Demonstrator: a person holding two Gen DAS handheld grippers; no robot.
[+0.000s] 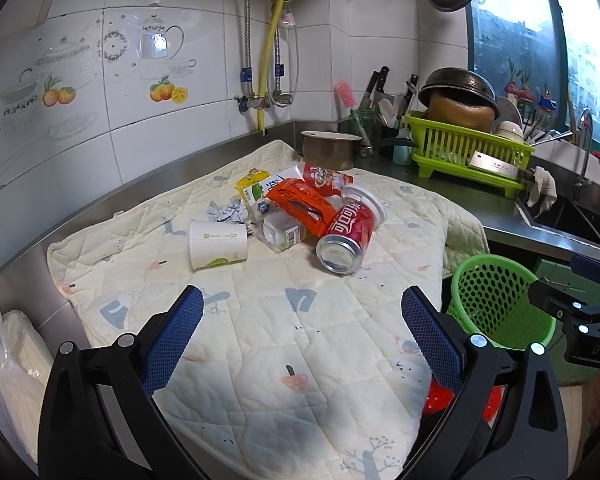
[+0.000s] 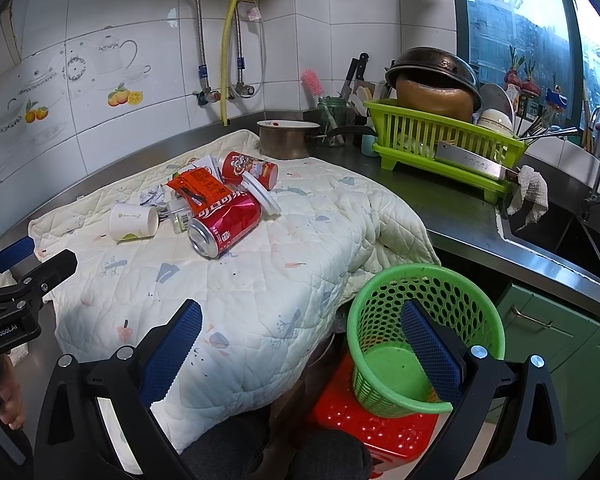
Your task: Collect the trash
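Both grippers, left [image 1: 302, 312] and right [image 2: 302, 326], hovering with jaws spread wide, nothing held. Trash heaped on the quilted cloth [image 1: 260, 320] covering the tabletop: red can [image 1: 346, 238] on its side, paper cup [image 1: 218, 243] left of can, orange wrapper [image 1: 302, 204] behind can. Green basket [image 2: 416, 340] low, right of can, on a red stool. Likely risks: can rolling off when nudged; neighbours dragged along; drop missing the basket.
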